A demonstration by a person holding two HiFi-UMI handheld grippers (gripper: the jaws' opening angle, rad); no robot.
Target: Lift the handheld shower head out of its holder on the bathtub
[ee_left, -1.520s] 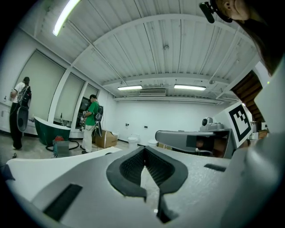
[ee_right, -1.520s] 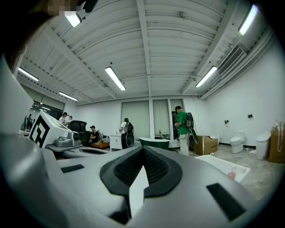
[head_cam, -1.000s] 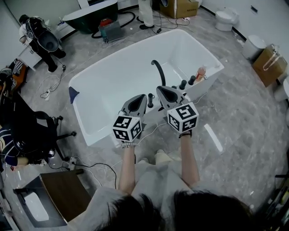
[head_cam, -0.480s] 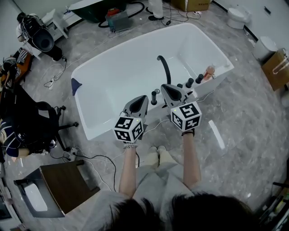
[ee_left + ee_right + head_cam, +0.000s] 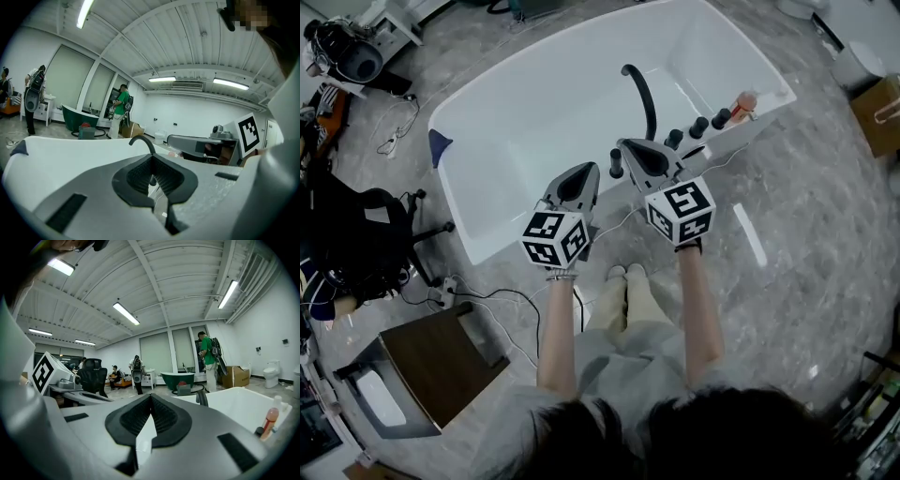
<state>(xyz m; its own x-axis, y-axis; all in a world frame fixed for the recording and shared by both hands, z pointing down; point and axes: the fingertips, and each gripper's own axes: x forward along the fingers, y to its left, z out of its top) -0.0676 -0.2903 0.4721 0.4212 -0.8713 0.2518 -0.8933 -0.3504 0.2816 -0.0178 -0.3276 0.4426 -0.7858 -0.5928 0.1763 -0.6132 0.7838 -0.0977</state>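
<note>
The white bathtub lies across the head view. On its near rim stand a black curved spout, three black knobs and a short black upright piece that I take for the handheld shower head in its holder. My left gripper is shut and empty, just left of that piece. My right gripper is shut and empty, just right of it, near the spout's foot. The left gripper view shows its closed jaws, the spout and the right gripper's body. The right gripper view shows the tub.
An orange bottle stands on the rim's right end and shows as bottle. A black office chair, a brown stool and floor cables lie to my left. A cardboard box is at the right. People stand far off.
Both grippers have sunk toward the tub's near rim, still shut. The head view has shifted, so the tub sits higher in the picture.
</note>
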